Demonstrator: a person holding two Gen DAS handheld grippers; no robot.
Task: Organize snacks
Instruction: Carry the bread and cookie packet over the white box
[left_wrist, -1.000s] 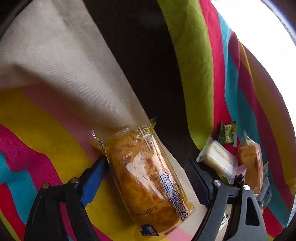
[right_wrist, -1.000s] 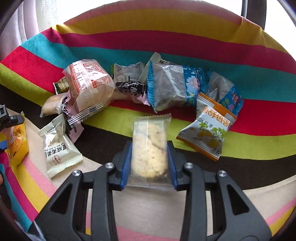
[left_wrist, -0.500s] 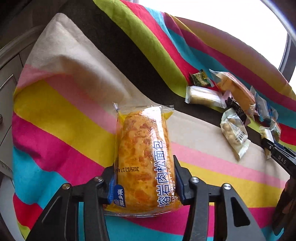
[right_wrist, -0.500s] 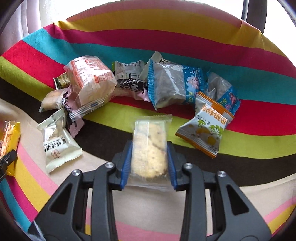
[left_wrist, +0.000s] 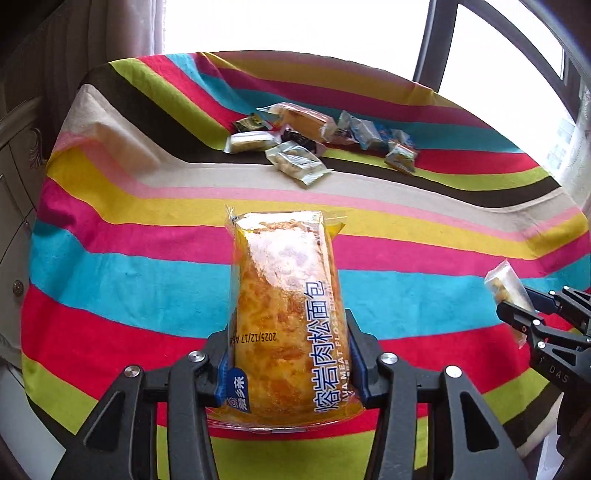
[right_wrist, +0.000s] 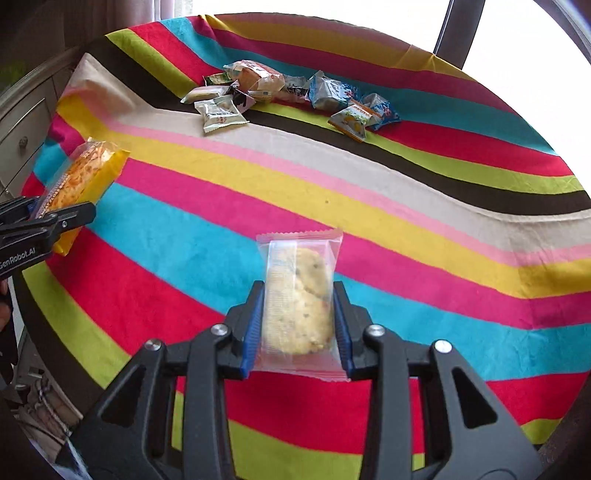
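Note:
My left gripper (left_wrist: 286, 354) is shut on a long orange meat floss bread packet (left_wrist: 284, 295), held above the striped cloth. In the right wrist view the same bread packet (right_wrist: 79, 181) shows at the far left, clamped in the left gripper (right_wrist: 55, 218). My right gripper (right_wrist: 299, 325) is shut on a clear-wrapped pale cookie (right_wrist: 299, 302), lifted over the blue and red stripes. That cookie (left_wrist: 506, 290) and the right gripper (left_wrist: 521, 314) appear at the right edge of the left wrist view. A pile of several small snack packets (right_wrist: 280, 92) (left_wrist: 317, 136) lies at the far side of the cloth.
A striped cloth (right_wrist: 406, 206) covers the table. Grey drawers (right_wrist: 26, 129) stand off the table's left edge. A bright window with a dark frame (left_wrist: 436, 44) is behind the far edge. A pale green nut packet (right_wrist: 219, 112) lies nearest of the pile.
The left gripper shut on the bread packet, lifted it and rolled upright while pulling back. The right gripper drew back from the snack pile with the cookie still clamped.

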